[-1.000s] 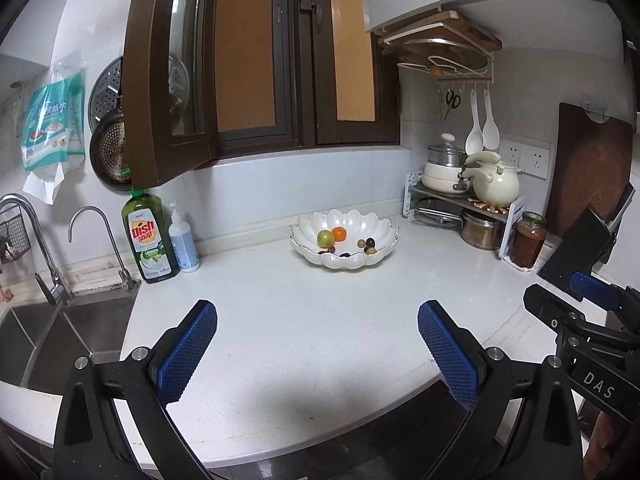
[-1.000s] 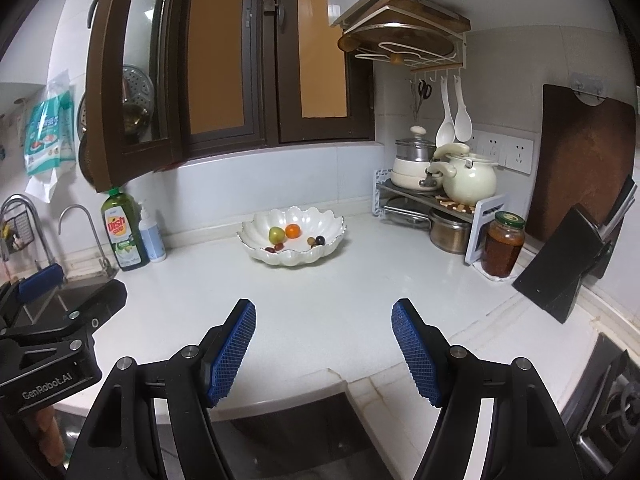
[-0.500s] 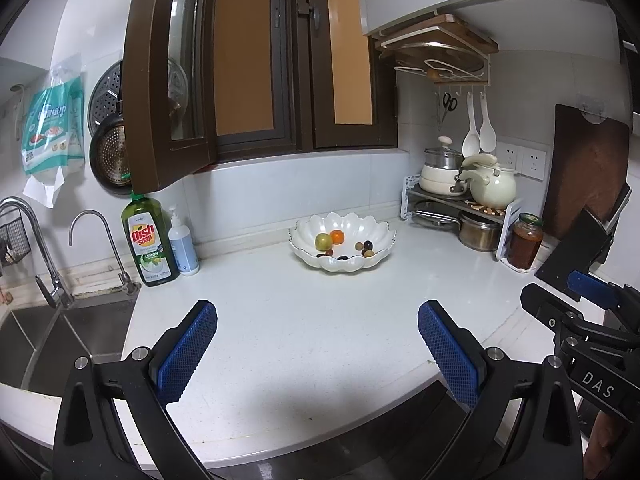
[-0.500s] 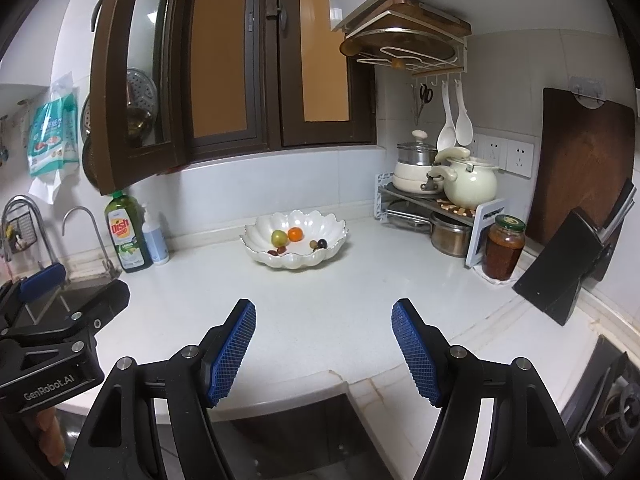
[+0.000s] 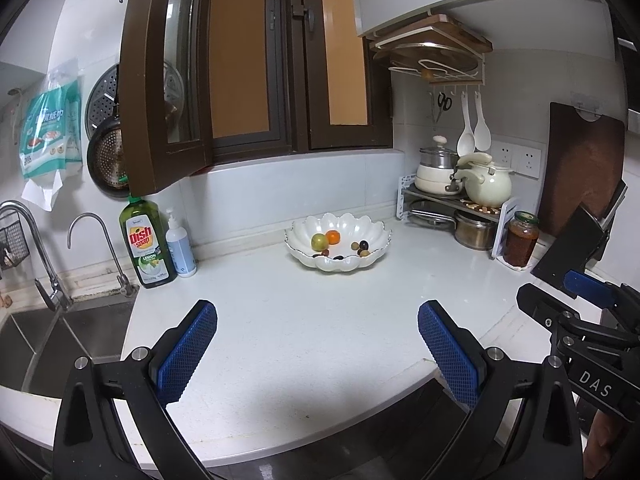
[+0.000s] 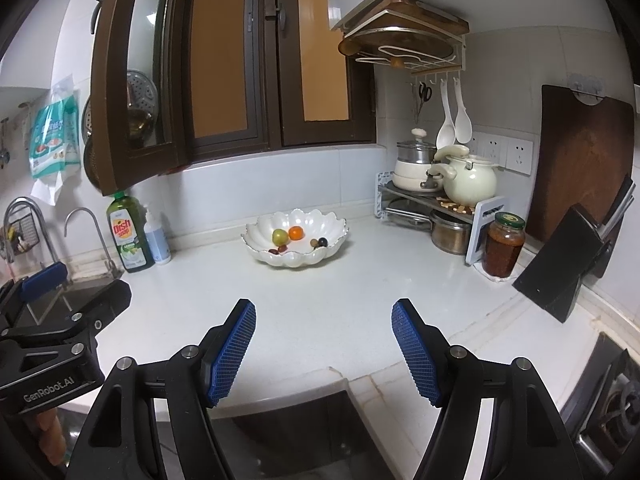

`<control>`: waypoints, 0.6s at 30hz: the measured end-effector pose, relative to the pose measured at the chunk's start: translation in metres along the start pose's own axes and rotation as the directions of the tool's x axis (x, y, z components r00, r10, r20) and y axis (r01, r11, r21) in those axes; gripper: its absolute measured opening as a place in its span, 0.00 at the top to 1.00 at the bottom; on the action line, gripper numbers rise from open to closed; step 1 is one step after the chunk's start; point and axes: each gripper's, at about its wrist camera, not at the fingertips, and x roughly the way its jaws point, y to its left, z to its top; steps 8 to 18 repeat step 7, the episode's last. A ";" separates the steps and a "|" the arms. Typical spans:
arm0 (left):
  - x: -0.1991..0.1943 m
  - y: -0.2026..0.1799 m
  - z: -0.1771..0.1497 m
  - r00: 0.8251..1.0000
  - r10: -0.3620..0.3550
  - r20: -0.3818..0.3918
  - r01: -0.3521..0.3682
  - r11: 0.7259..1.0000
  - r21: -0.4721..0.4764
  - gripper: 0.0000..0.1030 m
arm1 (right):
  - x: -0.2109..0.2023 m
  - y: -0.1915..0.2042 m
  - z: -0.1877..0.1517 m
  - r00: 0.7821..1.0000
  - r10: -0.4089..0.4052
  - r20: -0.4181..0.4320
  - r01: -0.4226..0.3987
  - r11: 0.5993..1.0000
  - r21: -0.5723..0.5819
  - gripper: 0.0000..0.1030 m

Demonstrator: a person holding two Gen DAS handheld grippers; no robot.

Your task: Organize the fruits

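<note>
We find the sink [image 5: 60, 332] at the far left, left of the left gripper's jaws, with the dish soap bottle [image 5: 147, 242] and a small white pump bottle [image 5: 180, 245] standing side by side at the back edge of the counter [image 5: 312, 340], beyond the left jaw. The left gripper [image 5: 318, 322] hangs over the counter's near edge with its jaws spread wide — nothing lies between the blue pads. Straight ahead of those jaws, well apart from them, sits the white scalloped bowl [image 5: 376, 236]. In it we note a green fruit [image 5: 319, 242] touching an orange fruit [image 5: 333, 237], and to their right a few small dark and brown fruits [image 5: 362, 246]; their exact kind we cannot tell. Further right, the right gripper [image 6: 324, 326] likewise holds its jaws spread and empty over the counter, the bowl ahead of them and slightly toward the left jaw. Beyond the right jaw we record a pot rack [image 6: 436, 200] in the corner, a jar of red-brown contents [image 6: 503, 245] just beside it, and a dark knife block [image 6: 560, 264] — all well apart from the bowl.
</note>
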 end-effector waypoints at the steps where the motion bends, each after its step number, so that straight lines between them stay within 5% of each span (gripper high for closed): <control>1: 0.000 0.000 0.000 1.000 0.000 0.000 0.000 1.000 0.000 0.00 | -0.001 0.000 0.000 1.000 0.000 0.001 0.000 1.000 0.000 0.30; 18: -0.001 0.000 -0.003 1.000 -0.004 -0.009 0.004 1.000 -0.004 0.00 | -0.003 0.003 0.000 1.000 0.000 0.000 0.000 1.000 -0.001 0.30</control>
